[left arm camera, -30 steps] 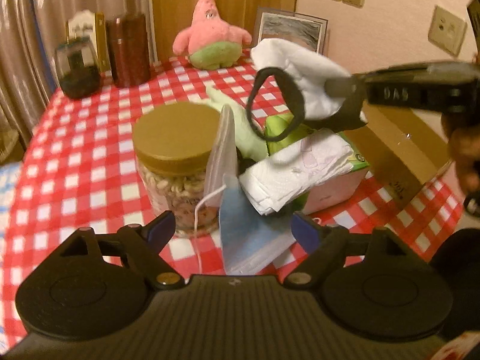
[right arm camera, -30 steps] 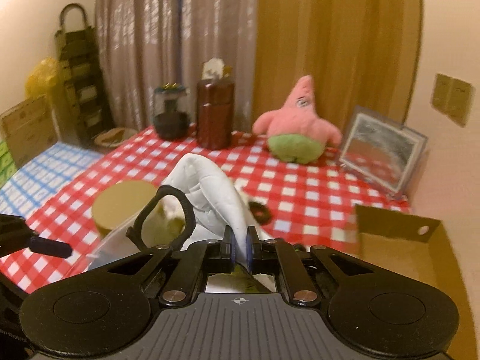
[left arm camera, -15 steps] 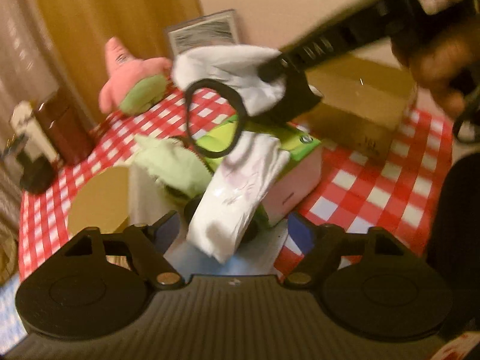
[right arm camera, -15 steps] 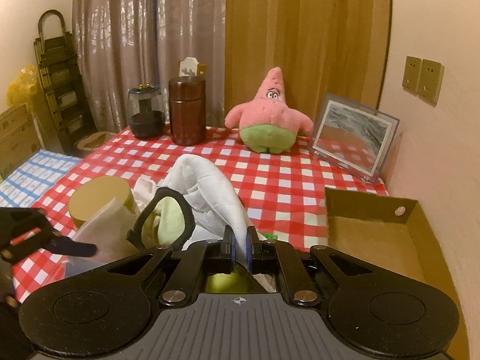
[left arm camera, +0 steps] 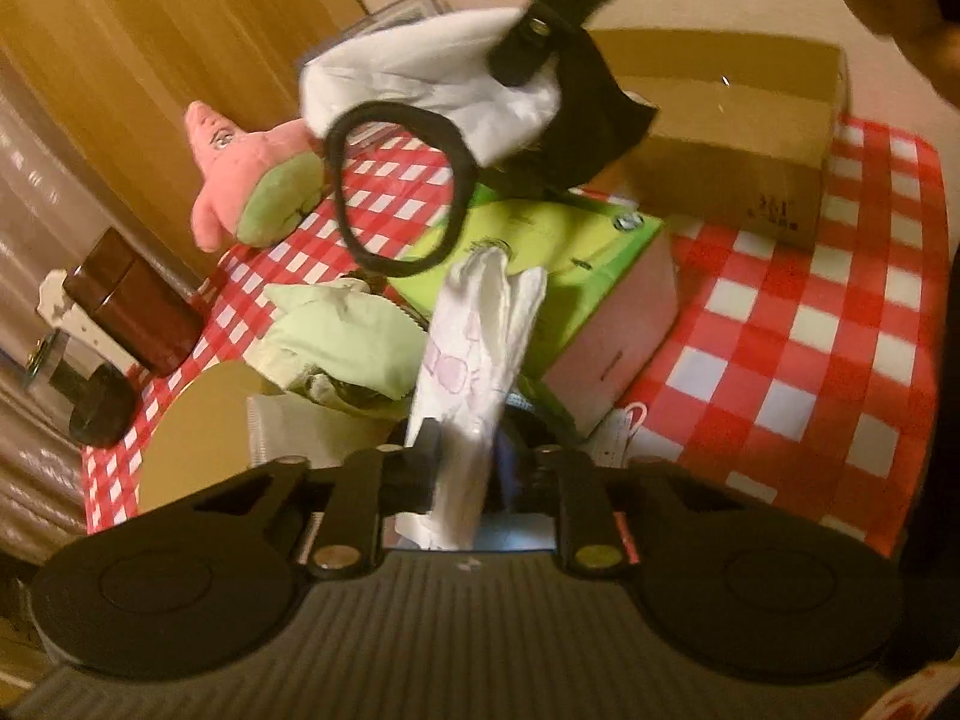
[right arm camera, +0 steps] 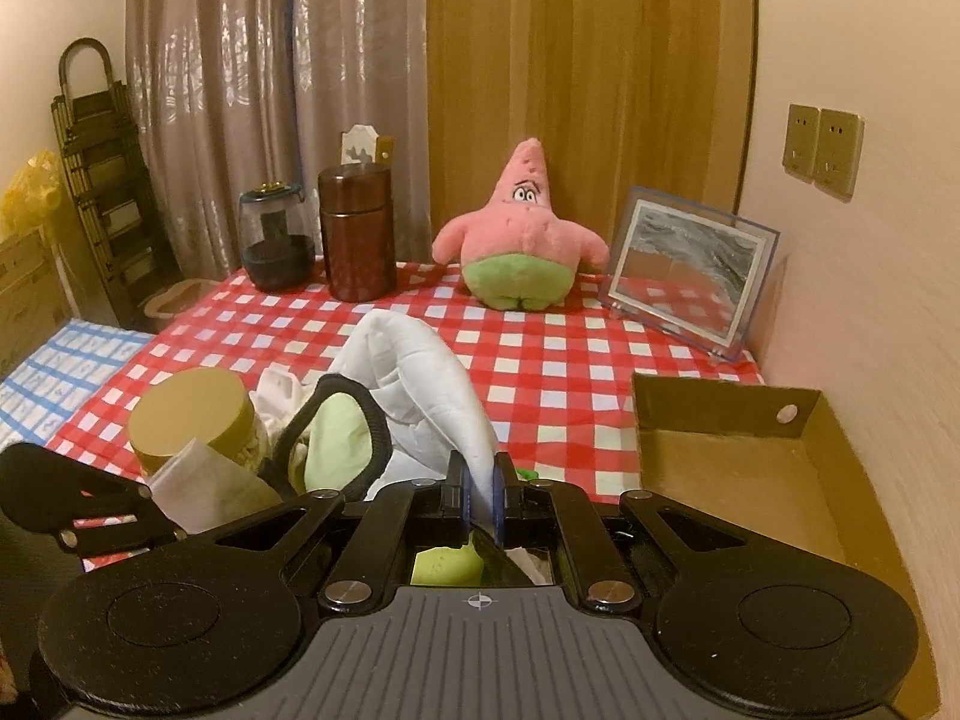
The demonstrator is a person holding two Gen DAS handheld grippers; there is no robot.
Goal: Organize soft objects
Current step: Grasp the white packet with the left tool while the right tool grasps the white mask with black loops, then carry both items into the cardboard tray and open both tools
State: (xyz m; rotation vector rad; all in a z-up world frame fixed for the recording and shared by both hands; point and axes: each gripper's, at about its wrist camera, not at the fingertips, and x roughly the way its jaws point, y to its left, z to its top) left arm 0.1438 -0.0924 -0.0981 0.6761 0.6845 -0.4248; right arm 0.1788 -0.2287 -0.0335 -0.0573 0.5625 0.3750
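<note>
the left claw [left arm camera: 465,468] was closing on a white tissue [left arm camera: 480,336] that stood up out of the green and pink tissue box [left arm camera: 594,300], and the sheet already ran between its fingers, gathered into a narrow strip. the right claw [right arm camera: 480,495] was clamped together on a white cloth item with a black elastic loop [right arm camera: 420,372], held up above the clutter on the checked surface [right arm camera: 540,360], with the loop dangling close over the tissue box in the left wrist view. the likeliest trouble, as i judged it, was the tissue: thin paper pinched low and pulled at an angle could tear, or it could drag the next sheet, or even the light box, along with it. the hanging black loop [left arm camera: 396,192] sat just above the tissue's top, so a lift of the left claw could snag it and tug the cloth out of the right claw's narrow hold. the pale green cloth [left arm camera: 336,336] and the gold-lidded jar [right arm camera: 192,414] lay just beside the left claw, and a sideways sweep might knock the jar or pull the cloth off the pile. the open cardboard box [right arm camera: 738,456] stood near at the right, looking like the place for soft things, though a limp sheet could drape over its rim instead of landing inside. the pink plush star [right arm camera: 522,234] sat well apart at the back, out of harm's way.
</note>
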